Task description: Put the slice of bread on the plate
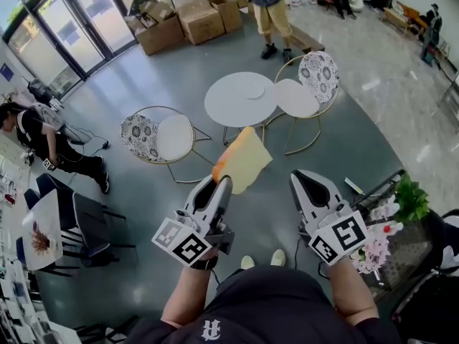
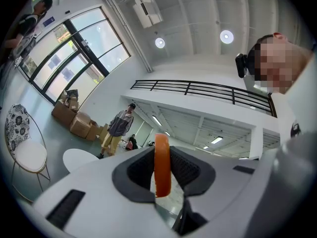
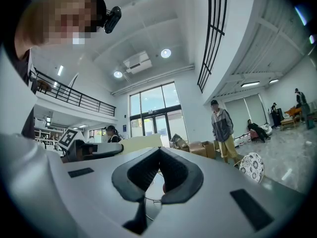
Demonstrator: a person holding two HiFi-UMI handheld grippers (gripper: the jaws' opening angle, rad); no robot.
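**Bread Held Up, Plate Waits Ahead**

The left gripper (image 1: 224,181) has its jaws clamped on the slice of bread (image 1: 244,160). It pinches the orange crust edge, so the slice sticks out flat toward 12 o'clock, probably ready to carry. The right gripper (image 1: 300,176) sits at 3 o'clock of it with its jaws together on nothing, likely spare for now.

The grey floor (image 1: 344,120) spreads wide. A round white table (image 1: 229,106) lies at 12 o'clock of the bread and carries what looks like a small white plate (image 1: 255,90). Patterned chairs flank it at 9 and 3 o'clock.
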